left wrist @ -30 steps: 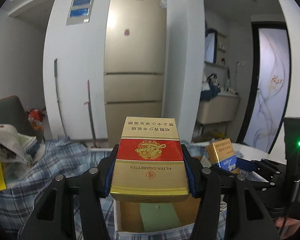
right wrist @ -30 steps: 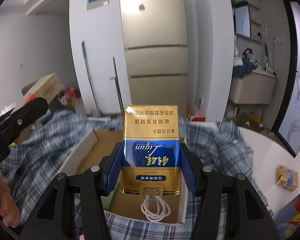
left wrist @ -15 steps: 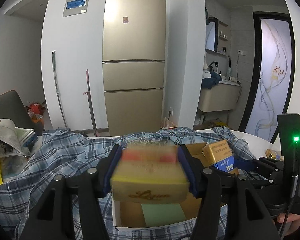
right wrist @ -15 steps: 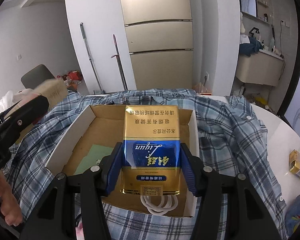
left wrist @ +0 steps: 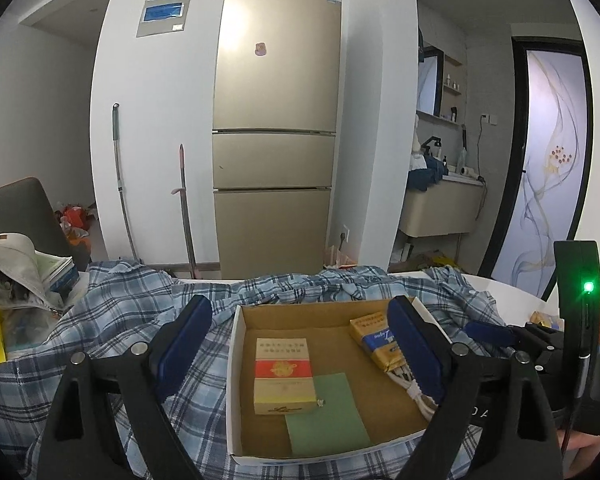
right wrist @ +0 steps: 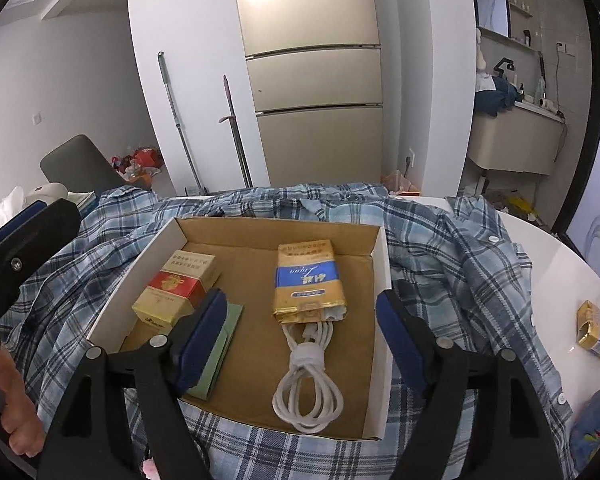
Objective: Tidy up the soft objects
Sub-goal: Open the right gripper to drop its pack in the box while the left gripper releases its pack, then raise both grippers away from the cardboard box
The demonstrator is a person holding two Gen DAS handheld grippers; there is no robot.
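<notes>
Drop-off step, by the look of it. Left gripper (left wrist: 300, 344) jaws opening, nothing between pads; red pack (left wrist: 284, 376) lies flat in cardboard box (left wrist: 236, 364), beside green card (left wrist: 326, 412). Right gripper (right wrist: 300, 336) jaws also opening, empty; blue pack (right wrist: 308, 282) lies on box floor, touching white cable (right wrist: 310, 380). Box sits on plaid shirt (right wrist: 452, 264). Likely next: lift clear, fetch small pack (right wrist: 597, 330) lying on table (right wrist: 556, 264), well apart from box.

The left gripper (left wrist: 300, 344) points slightly downward, its jaws opening, nothing pressed between the pads. The right gripper (right wrist: 300, 332) tilts down more steeply, jaws likewise opening and gripping nothing. A hand (right wrist: 14, 412) holds the left gripper's handle.
</notes>
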